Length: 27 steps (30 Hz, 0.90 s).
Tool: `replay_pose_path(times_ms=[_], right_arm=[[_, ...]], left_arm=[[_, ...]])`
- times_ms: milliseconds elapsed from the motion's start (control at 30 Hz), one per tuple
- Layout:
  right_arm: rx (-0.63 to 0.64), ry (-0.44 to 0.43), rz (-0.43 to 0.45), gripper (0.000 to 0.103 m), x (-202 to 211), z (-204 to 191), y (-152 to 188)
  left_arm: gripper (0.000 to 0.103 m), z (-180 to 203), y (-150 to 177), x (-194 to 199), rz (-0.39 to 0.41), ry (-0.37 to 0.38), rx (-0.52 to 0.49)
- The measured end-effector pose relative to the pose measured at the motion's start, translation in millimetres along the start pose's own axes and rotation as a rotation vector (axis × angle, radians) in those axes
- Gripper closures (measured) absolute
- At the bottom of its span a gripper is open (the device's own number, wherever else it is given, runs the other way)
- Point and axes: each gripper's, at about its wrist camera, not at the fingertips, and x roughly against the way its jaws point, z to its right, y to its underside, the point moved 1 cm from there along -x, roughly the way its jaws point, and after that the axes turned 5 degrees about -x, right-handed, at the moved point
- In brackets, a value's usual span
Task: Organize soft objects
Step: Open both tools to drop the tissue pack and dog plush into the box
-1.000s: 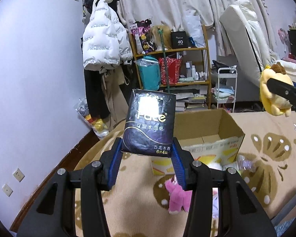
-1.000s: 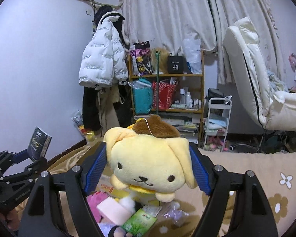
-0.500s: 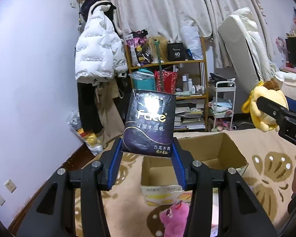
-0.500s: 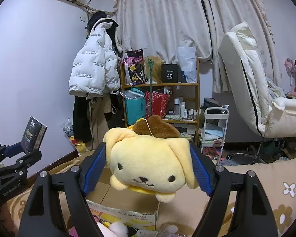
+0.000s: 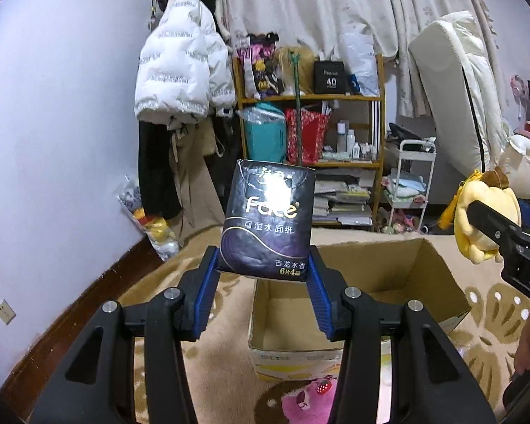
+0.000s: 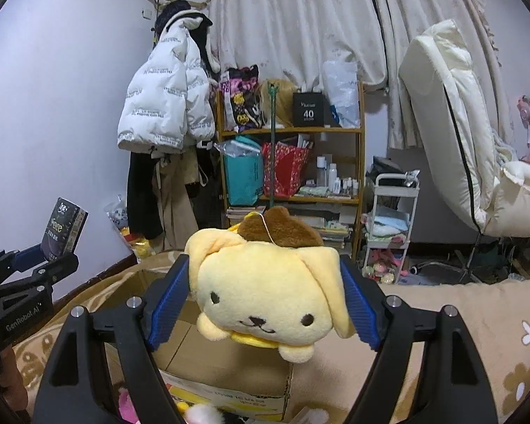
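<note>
Tongs on the left (image 5: 263, 282) clamp a dark tissue pack (image 5: 268, 219) upright above the cardboard box (image 5: 438, 275); right tongs (image 6: 265, 304) squeeze a yellow plush dog (image 6: 268, 293) near the box's right side.

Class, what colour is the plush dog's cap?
Brown, on the yellow plush dog; the right wrist view shows it best.

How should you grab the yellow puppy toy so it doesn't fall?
Grip the puppy across its wide head, coming from behind with one pad on each floppy ear. The head is its broadest, squashiest part, so it fills the gap. The right tongs hold it just that way above the box.
</note>
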Motion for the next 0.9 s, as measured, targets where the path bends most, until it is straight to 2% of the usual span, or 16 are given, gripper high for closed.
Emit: replay_pose_path(times_ms=[167,567,767,900], right_arm=[[-0.001,-0.008,-0.045,0.018,-19,2,11],[-0.009,-0.032,-0.158,0.017,-41,9,30],[-0.003,-0.073,-0.214,0.013,-47,7,40],[-0.024,-0.100,-0.247,0.010,-48,7,46]], left_arm=[[0.057,1,7,-18,-0.043,0.050,0.023],[0.057,7,20,-36,-0.108,0.101,0.009],[0.057,7,25,-36,-0.133,0.097,0.010],[0.051,5,30,-33,-0.148,0.080,0.000]])
